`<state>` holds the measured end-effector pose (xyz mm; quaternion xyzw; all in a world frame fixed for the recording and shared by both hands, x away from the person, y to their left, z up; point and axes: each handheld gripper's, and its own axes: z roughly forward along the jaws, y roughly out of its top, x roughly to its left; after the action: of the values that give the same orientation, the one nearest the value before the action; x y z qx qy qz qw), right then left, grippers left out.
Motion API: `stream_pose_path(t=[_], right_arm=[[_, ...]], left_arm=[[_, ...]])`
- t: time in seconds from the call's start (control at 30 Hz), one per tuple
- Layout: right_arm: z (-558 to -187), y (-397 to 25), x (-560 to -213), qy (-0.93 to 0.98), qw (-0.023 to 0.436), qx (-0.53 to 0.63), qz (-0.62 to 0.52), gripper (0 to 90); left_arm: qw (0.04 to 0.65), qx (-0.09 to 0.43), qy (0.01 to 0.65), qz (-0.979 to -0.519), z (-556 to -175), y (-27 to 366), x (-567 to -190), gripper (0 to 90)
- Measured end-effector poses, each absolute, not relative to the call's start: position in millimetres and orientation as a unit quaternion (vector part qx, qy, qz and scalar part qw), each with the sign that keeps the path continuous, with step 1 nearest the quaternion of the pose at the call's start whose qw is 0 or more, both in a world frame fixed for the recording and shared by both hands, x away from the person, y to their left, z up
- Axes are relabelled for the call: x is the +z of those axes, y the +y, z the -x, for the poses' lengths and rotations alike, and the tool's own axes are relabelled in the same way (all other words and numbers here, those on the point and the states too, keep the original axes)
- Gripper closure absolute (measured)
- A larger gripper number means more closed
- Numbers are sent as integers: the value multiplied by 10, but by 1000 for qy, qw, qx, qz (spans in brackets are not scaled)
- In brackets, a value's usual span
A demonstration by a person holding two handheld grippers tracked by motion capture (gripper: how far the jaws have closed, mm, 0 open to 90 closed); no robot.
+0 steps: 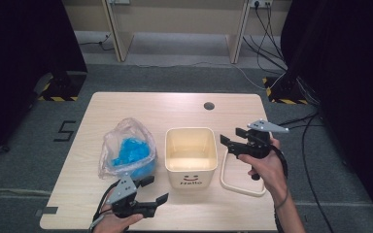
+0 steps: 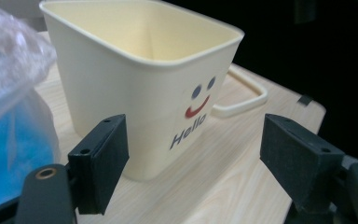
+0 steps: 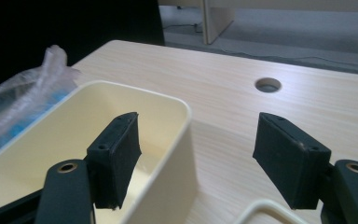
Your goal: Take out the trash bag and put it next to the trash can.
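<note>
A cream square bin with a smiley and "Hello" on its front stands mid-table, empty inside. Left of it lies a clear plastic bag holding blue material. A cream rectangular frame lies flat to the bin's right. My left gripper is open near the table's front edge, pointing at the bin's front corner, nothing between its jaws. My right gripper is open just right of the bin's rim, above the frame; in the right gripper view its left jaw overlaps the bin's rim.
The light wooden table has a round cable hole at the back. Cables run over the grey floor at right. Dark curtains flank both sides, and desk legs stand beyond the table.
</note>
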<state>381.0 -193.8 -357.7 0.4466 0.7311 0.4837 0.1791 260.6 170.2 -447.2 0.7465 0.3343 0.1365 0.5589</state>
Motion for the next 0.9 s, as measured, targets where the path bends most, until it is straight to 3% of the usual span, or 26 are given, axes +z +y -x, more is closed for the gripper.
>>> stream_pose_path(t=[0.47,0.9], right_arm=[[-3639,-2383,-4089,698,182,469,-509,233],[-3589,-2553,-4351,686,181,458,-535,234]], left_arm=[[521,126,335,-775,-2685,1692,-4920,162],[480,142,351,-791,-2726,1815,-5050,163]])
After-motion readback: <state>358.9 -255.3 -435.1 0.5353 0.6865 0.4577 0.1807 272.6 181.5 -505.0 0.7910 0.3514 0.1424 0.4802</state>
